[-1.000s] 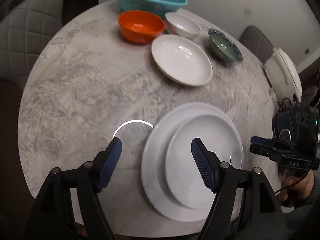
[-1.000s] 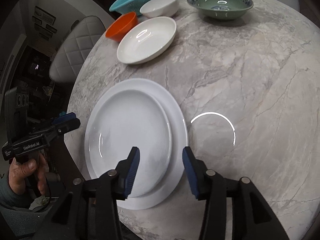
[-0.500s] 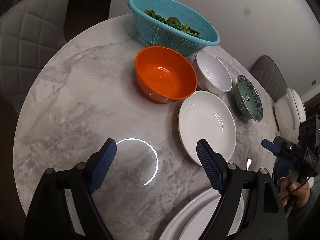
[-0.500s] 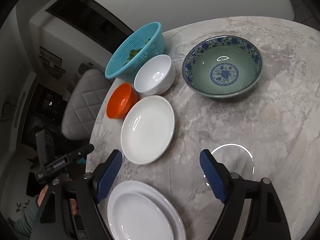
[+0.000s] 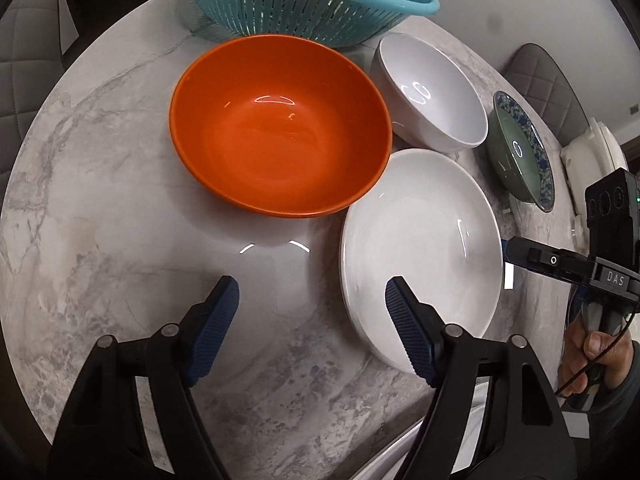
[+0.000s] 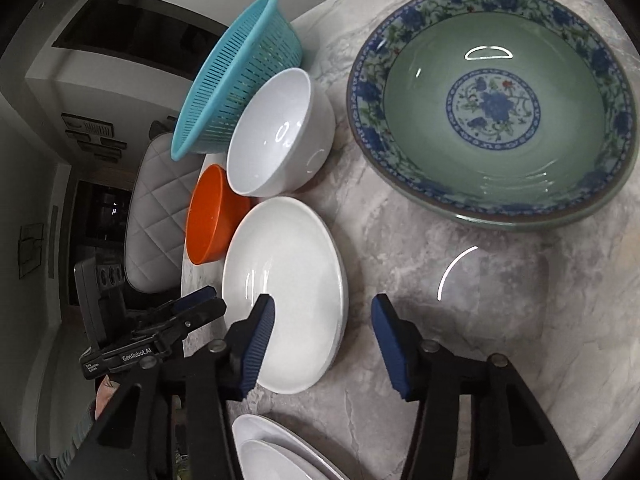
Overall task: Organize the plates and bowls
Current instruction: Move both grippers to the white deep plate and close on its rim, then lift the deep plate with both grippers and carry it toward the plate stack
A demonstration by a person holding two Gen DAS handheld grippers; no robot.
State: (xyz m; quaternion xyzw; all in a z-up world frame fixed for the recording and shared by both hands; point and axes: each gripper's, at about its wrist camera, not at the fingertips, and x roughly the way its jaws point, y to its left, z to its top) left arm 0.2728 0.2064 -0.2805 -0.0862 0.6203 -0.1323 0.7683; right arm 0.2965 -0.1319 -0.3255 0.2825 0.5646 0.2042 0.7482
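Both grippers are closing with nothing between the pads. The left gripper (image 5: 312, 320) hovers over bare marble table (image 5: 100, 240), the right gripper (image 6: 322, 334) straddles the near right rim of the shallow white plate (image 6: 284, 292) — the nearer hand for it. Beyond lie the orange bowl (image 5: 280, 144), white bowl (image 6: 276, 132) and green patterned bowl (image 6: 492, 104) — well right of the plate.

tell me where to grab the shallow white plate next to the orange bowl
Probably pinch the shallow white plate by its near rim, from the side facing the right gripper. That edge is free; the orange bowl crowds its far-left side. The rim is thin, upturned.
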